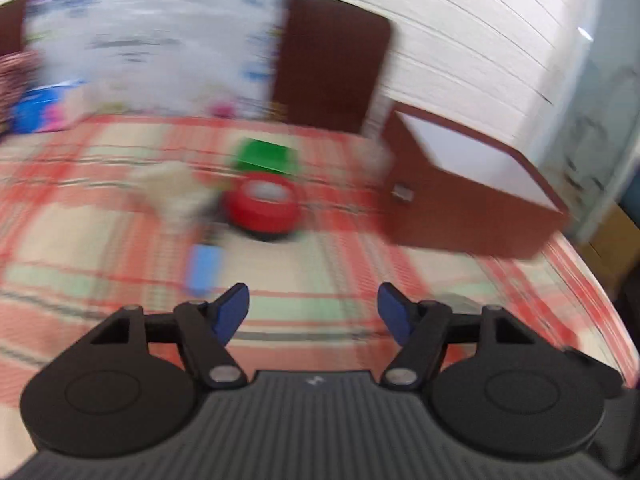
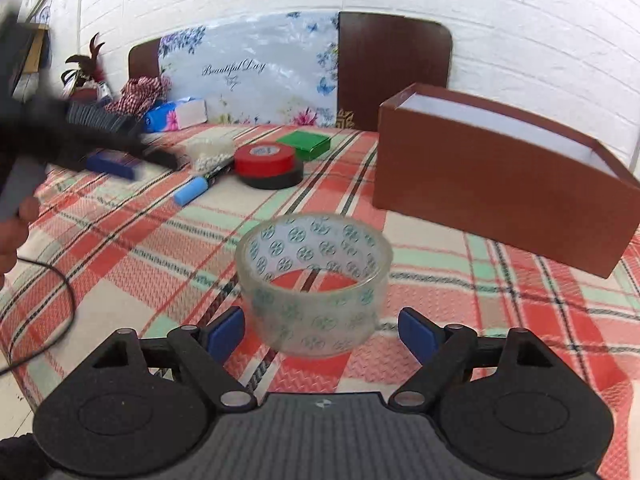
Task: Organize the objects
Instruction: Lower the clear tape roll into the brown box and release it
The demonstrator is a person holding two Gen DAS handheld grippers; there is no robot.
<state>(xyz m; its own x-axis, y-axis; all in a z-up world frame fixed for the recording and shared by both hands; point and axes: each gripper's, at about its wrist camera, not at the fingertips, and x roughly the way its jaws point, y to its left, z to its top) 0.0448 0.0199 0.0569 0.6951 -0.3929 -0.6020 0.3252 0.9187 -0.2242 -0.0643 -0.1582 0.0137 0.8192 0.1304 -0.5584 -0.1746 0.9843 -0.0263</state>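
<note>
Closing the right gripper crookedly could tip or roll the clear tape roll, which stands between its wide-open jaws, untouched, mid-bedspread. The left gripper is also open and empty. The brown box stands near the right edge; open cloth lies between.

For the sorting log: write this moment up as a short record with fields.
surface: plaid cloth
container: brown box, open top, white inside, at right
nearest item: clear tape roll, upright on the cloth, between the right gripper jaws, pads not touching it
left gripper: jaws apart, nothing between them
further back: red tape roll on a black roll, green box, blue-capped marker
</note>
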